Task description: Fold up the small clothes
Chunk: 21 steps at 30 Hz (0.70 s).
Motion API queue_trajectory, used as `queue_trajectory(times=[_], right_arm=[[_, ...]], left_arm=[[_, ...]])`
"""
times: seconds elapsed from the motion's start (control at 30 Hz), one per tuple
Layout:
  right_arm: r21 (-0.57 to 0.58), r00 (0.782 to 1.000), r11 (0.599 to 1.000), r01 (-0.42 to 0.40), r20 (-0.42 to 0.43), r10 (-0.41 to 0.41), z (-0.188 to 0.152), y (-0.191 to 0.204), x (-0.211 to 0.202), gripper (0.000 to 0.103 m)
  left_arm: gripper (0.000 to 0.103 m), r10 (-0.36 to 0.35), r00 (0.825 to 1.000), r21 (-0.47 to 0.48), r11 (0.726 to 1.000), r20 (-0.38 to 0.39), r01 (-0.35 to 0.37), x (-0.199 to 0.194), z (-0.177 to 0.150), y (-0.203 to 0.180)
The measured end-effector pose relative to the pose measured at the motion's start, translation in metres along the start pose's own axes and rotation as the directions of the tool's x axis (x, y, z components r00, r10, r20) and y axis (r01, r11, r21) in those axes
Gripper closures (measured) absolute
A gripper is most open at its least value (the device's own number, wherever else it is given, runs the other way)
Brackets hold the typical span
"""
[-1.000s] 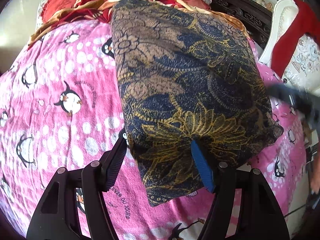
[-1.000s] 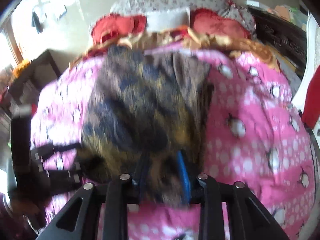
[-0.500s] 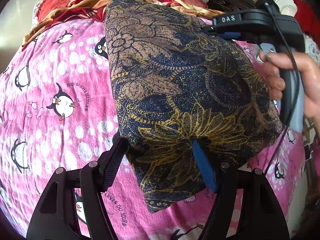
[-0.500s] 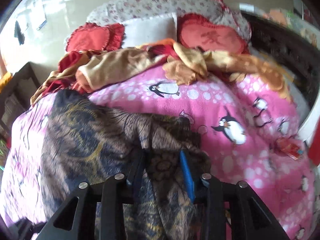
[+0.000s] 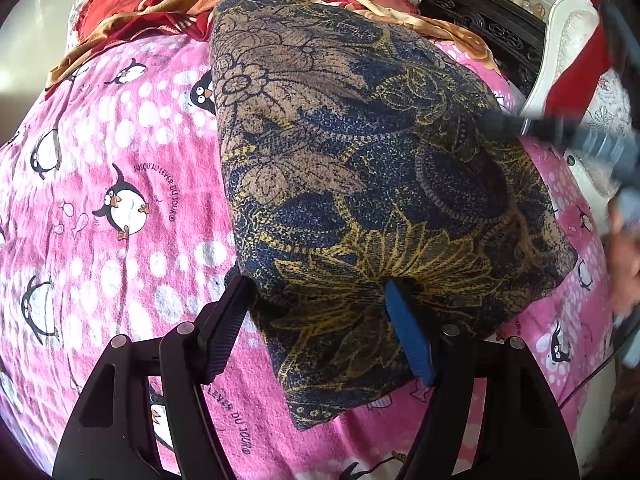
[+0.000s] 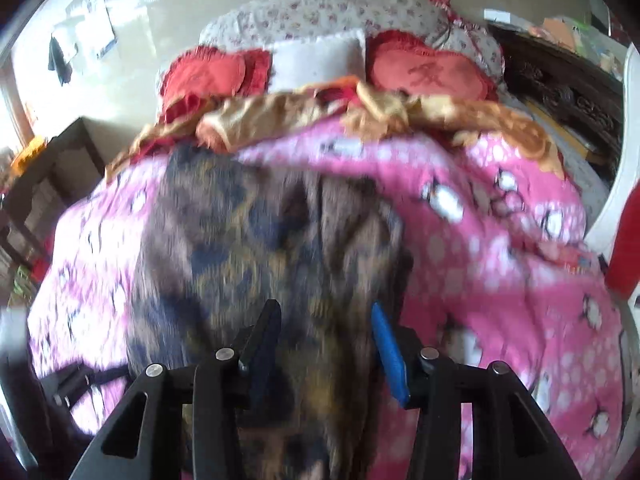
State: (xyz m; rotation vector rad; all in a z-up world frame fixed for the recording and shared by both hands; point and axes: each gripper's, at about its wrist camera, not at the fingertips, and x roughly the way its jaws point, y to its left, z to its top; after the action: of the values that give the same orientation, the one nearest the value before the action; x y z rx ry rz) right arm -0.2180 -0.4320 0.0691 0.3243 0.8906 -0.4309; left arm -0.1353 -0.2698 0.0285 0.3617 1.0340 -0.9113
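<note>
The garment [image 5: 360,184], a dark blue cloth with a gold and brown floral print, lies folded on the bed, on a pink penguin blanket [image 5: 112,200]. It runs from the near edge of the bed up toward the pillows [image 6: 316,60] and a crumpled orange sheet [image 6: 280,112] at the head.

Left gripper [image 5: 316,304]: the jaws stand wide apart over the near end of the garment. The near corner of the cloth lies between them. The blue pad sits against the fold on the right side; the black finger stands at the cloth's left edge. No pinch is visible; the cloth lies flat and slack.

Right gripper [image 6: 324,324]: the jaws have just been opening. The garment's right portion lies between them, with a gap showing on both sides of the cloth ridge. This view is blurred by motion, so contact at the pads cannot be confirmed. In the left wrist view, the right gripper appears as a blurred dark shape at the garment's far right edge, with a hand [image 5: 624,264] behind it.
</note>
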Motion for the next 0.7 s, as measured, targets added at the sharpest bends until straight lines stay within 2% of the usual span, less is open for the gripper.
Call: queue_trajectory(times=[0.07, 0.1, 0.17, 0.23, 0.27, 0.3, 0.47, 0.53, 0.6, 0.7], right_arm=[[-0.017, 0.998, 0.999, 0.043, -0.054, -0.044, -0.011, -0.001, 0.019, 0.052], [-0.008, 0.997, 0.999, 0.036, -0.075, -0.036, -0.015, -0.004, 0.028, 0.050], [0.043, 0.999, 0.999, 0.002, -0.052, 0.001, -0.016, -0.014, 0.024, 0.045], [0.084, 0.999, 0.995, -0.050, -0.017, 0.052, -0.016, -0.023, 0.015, 0.037], [0.107, 0.997, 0.991, -0.079, 0.010, 0.079, -0.017, -0.029, 0.010, 0.027], [0.127, 0.995, 0.987, -0.102, 0.031, 0.099, -0.018, -0.036, 0.007, 0.022], [0.148, 0.987, 0.976, -0.161, 0.021, 0.160, -0.024, -0.052, 0.018, 0.022], [0.164, 0.978, 0.964, -0.209, 0.023, 0.208, -0.024, -0.052, 0.025, 0.022], [0.173, 0.970, 0.955, -0.241, 0.026, 0.240, -0.024, -0.053, 0.034, 0.022], [0.158, 0.963, 0.950, -0.268, 0.050, 0.263, -0.022, -0.048, 0.040, 0.021]], left_arm=[[0.032, -0.001, 1.000, -0.008, 1.000, -0.010, 0.001, -0.001, 0.000, -0.001], [0.033, -0.009, 1.000, -0.015, 1.000, -0.018, 0.009, -0.002, 0.002, 0.000], [0.033, -0.056, 0.998, -0.035, 0.998, -0.029, 0.055, -0.008, 0.007, 0.007], [0.033, -0.143, 0.990, -0.096, 0.985, 0.002, 0.143, -0.016, 0.015, 0.024], [0.033, -0.179, 0.984, -0.127, 0.975, 0.022, 0.180, -0.018, 0.020, 0.034], [0.033, -0.209, 0.977, -0.151, 0.966, 0.037, 0.212, -0.019, 0.024, 0.042], [0.032, -0.248, 0.967, -0.201, 0.946, 0.055, 0.254, -0.004, 0.045, 0.068], [0.032, -0.278, 0.959, -0.216, 0.935, 0.050, 0.283, 0.008, 0.050, 0.073], [0.032, -0.316, 0.947, -0.260, 0.912, 0.049, 0.318, 0.023, 0.052, 0.080], [0.030, -0.354, 0.932, -0.270, 0.892, 0.083, 0.362, 0.031, 0.053, 0.082]])
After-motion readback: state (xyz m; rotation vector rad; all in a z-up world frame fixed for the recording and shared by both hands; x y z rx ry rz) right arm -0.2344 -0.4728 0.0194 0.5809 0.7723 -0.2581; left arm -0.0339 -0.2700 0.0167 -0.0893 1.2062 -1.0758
